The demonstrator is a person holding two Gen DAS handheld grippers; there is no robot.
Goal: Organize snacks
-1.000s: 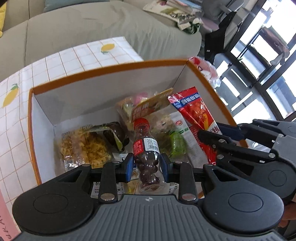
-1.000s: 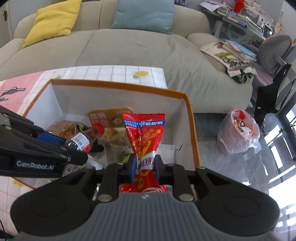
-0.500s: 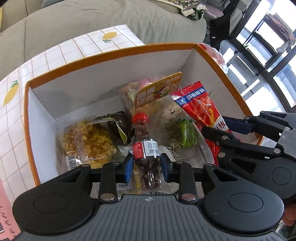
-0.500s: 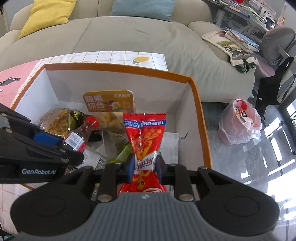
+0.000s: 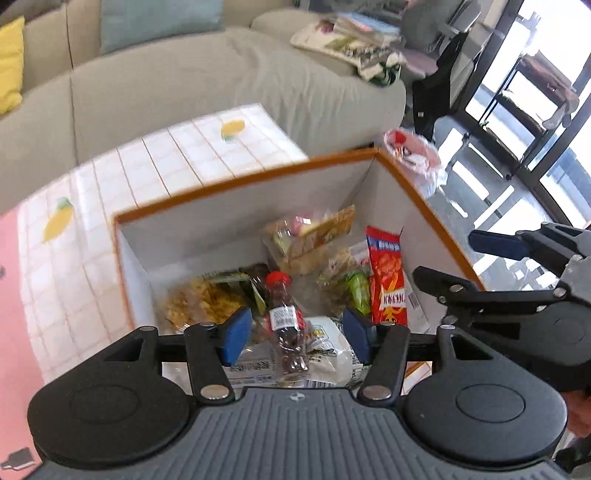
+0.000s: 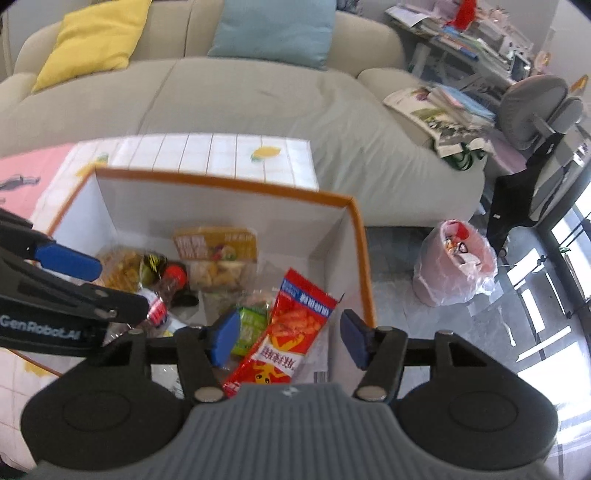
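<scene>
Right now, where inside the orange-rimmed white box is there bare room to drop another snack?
Bare floor of the orange-rimmed white box shows by its right wall, beyond the red snack packet, and a strip along the back-left wall. The middle is crowded: the red-capped bottle, yellow chip bag and fruit-crisp pouch overlap.

Storage box (image 6: 360, 236): white walls inside, orange rim. In the box: red snack packet (image 6: 291, 328) with blue top band and white lettering; small bottle (image 5: 284, 325), red cap, red-and-white label, dark brown contents; green packet (image 6: 251, 326); clear bag of yellow pieces (image 5: 195, 304); bag with mustard-yellow header card (image 6: 216, 245). Under the box, tablecloth (image 5: 177, 158): white grid, yellow lemon print, pink section at its left. Behind the box, beige sofa (image 6: 240, 99) with yellow cushion (image 6: 92, 38) and teal cushion (image 6: 277, 29). Right of the box, pink bin bag (image 6: 456, 269). Gripper pads blue, bodies black.
</scene>
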